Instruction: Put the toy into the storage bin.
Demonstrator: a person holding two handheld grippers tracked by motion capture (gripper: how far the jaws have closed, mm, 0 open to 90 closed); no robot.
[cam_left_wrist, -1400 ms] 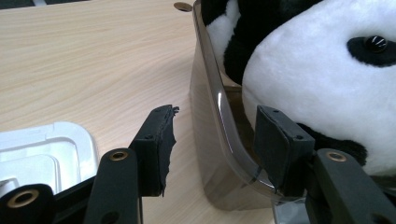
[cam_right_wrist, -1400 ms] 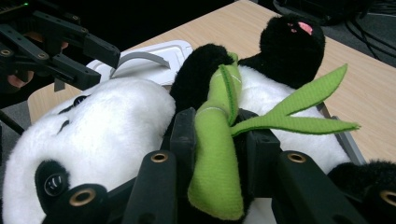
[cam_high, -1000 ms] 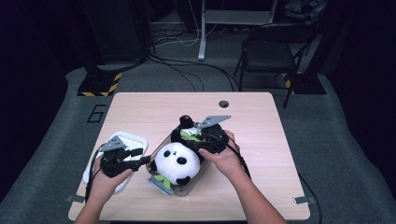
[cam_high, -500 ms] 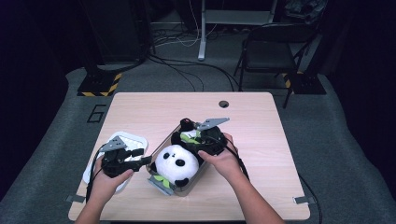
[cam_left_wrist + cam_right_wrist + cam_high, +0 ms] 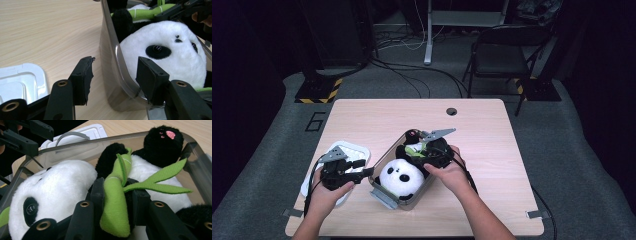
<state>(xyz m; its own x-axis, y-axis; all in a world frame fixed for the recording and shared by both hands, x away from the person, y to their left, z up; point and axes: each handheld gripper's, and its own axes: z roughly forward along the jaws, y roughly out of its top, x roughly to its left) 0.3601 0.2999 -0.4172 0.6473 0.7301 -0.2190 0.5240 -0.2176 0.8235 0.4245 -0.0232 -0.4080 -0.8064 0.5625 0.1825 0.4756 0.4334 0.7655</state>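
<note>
Gripping the green bamboo [image 5: 113, 205] of a plush panda [image 5: 399, 176], the right gripper [image 5: 428, 152] is reaching into a clear bin [image 5: 388, 199] just below the centre of the high view. In the right gripper view its jaws are pinching the soft green stalk from both sides, and the stalk is bulging up between them, with a leaf [image 5: 160, 182] sticking out toward the right of that frame. The panda is lying inside the bin, its white head toward the lower left of the high view and a black paw with a pink pad [image 5: 162, 141] toward the upper right of the right gripper view.

The left gripper [image 5: 362, 173] is sitting at the bin's near-left corner in the high view. In the left gripper view its jaws are straddling the bin's rounded wall [image 5: 117, 62], one outside and one inside beside the panda's face [image 5: 170, 52]; whether the pads are pressing on the wall I cannot tell. A white lid [image 5: 343, 150] is lying on the table [image 5: 492, 130] at the left, partly under the person's left hand [image 5: 329, 187].
</note>
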